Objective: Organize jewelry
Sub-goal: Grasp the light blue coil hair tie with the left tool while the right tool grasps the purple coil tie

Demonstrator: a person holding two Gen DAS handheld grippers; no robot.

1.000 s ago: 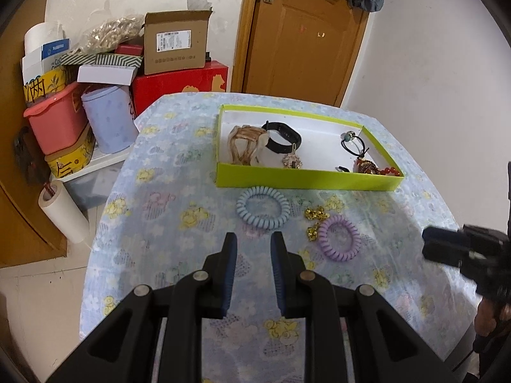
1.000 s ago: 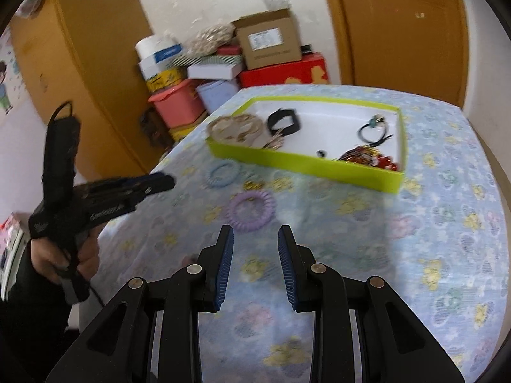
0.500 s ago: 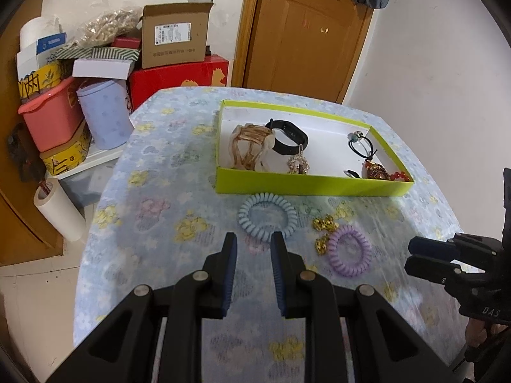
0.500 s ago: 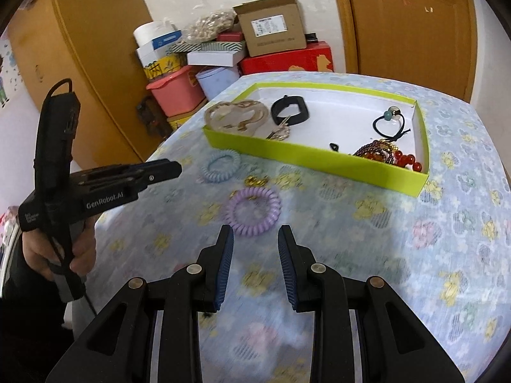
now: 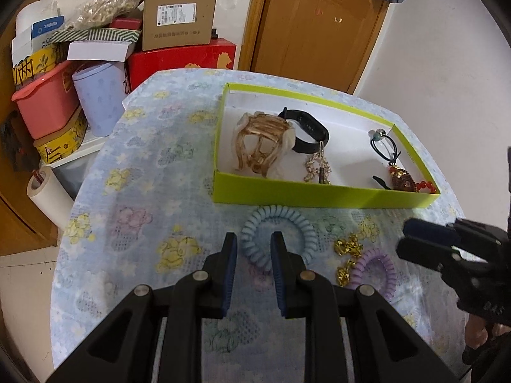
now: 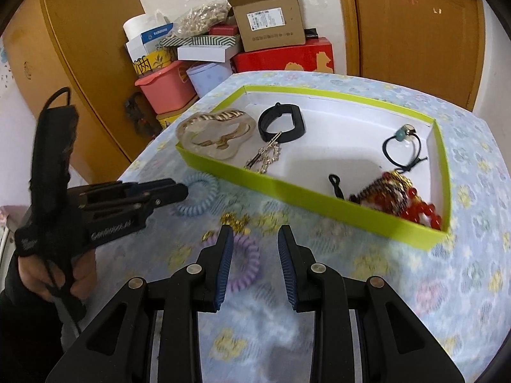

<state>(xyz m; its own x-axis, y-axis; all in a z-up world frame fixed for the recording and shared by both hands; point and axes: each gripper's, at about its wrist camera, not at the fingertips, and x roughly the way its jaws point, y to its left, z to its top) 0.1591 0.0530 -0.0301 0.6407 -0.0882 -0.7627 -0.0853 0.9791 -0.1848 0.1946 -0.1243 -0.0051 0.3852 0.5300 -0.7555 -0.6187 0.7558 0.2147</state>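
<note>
A lime-green tray on the flowered table holds a gold hair claw, a black band, a black hair tie and red beads. In front of it lie a blue coil hair tie, gold earrings and a purple coil hair tie. My left gripper is open, its tips at the blue tie's left side. My right gripper is open, just above the purple tie and earrings.
Boxes, a pink bin, a lilac canister and a paper roll crowd the floor left of the table. A wooden door stands behind. The table's edge curves near on both sides.
Both grippers have moved forward and down toward the loose pieces. The left one closed in on the blue tie, the right one on the purple tie. Jaw openings look unchanged.
</note>
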